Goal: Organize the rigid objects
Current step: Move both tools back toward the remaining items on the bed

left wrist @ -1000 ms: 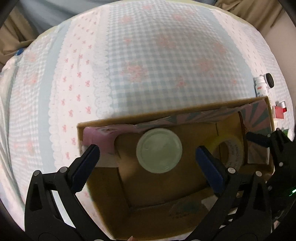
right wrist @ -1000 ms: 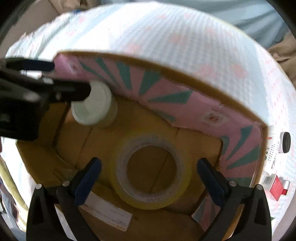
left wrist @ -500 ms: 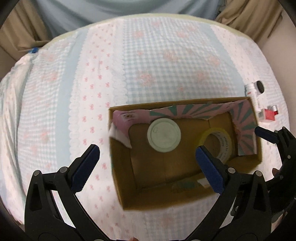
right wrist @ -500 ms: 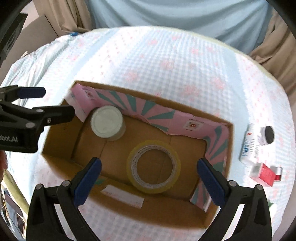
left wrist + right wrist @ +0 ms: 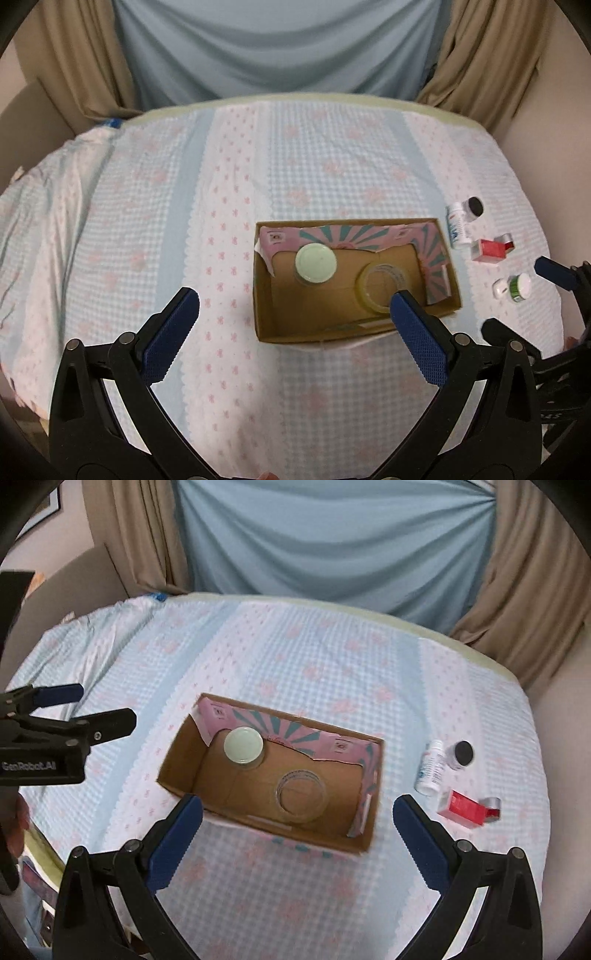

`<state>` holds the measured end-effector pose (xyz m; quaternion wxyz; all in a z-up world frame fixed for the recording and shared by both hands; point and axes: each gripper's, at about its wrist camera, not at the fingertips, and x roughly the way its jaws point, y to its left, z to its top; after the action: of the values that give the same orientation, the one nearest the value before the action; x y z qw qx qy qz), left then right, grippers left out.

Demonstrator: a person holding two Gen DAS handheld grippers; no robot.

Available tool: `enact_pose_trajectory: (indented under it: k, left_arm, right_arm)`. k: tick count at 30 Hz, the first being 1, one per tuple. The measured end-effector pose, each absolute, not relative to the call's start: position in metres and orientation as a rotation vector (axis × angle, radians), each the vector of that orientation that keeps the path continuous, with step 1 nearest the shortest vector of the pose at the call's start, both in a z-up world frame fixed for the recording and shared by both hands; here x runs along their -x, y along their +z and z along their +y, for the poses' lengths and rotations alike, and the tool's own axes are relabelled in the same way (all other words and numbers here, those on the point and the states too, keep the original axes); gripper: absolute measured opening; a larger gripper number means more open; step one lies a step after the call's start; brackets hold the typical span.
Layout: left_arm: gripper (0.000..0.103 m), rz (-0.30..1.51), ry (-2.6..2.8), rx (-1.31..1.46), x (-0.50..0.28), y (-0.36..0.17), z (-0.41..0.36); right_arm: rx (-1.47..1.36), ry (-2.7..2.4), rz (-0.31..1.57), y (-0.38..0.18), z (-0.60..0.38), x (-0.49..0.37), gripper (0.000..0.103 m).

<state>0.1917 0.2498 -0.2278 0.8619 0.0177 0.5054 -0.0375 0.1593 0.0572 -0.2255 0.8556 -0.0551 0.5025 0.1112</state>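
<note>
An open cardboard box (image 5: 266, 325) (image 5: 177, 771) with a pink and teal lining sits on the checked cloth. Inside it stand a jar with a pale green lid (image 5: 316, 264) (image 5: 243, 746) and a roll of clear tape (image 5: 382, 286) (image 5: 302, 795). My left gripper (image 5: 291, 314) is open and empty, high above the box's near left. My right gripper (image 5: 297, 825) is open and empty above the box's near side. Right of the box lie a white bottle (image 5: 456, 229) (image 5: 429, 768), a black-capped jar (image 5: 474, 207) (image 5: 461, 753), a red box (image 5: 489, 251) (image 5: 467, 808) and a small green-banded jar (image 5: 519, 286).
The table's far edge runs under blue and tan curtains (image 5: 277, 48) (image 5: 332, 535). The cloth (image 5: 147, 221) bunches at the far left corner. The left gripper shows at the left in the right wrist view (image 5: 62, 716), the right gripper at the right in the left wrist view (image 5: 554, 295).
Both grippers have risen and pulled back from inside the box, staying open. The jar and tape roll stay in the box. More of the table and the curtains came into view.
</note>
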Motion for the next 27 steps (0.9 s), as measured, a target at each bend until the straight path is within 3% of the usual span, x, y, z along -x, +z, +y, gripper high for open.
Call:
enact_pose_trajectory:
  k: [12, 27]
  left_arm:
    - [0.103, 0.988, -0.172, -0.072, -0.148, -0.188, 0.132]
    - [0.103, 1.052, -0.329, -0.187, -0.178, -0.239, -0.102]
  right_arm:
    - [0.013, 0.081, 1.021, -0.183, -0.055, -0.102, 0.103]
    - [0.117, 0.045, 1.098, -0.243, -0.264, -0.105, 0.103]
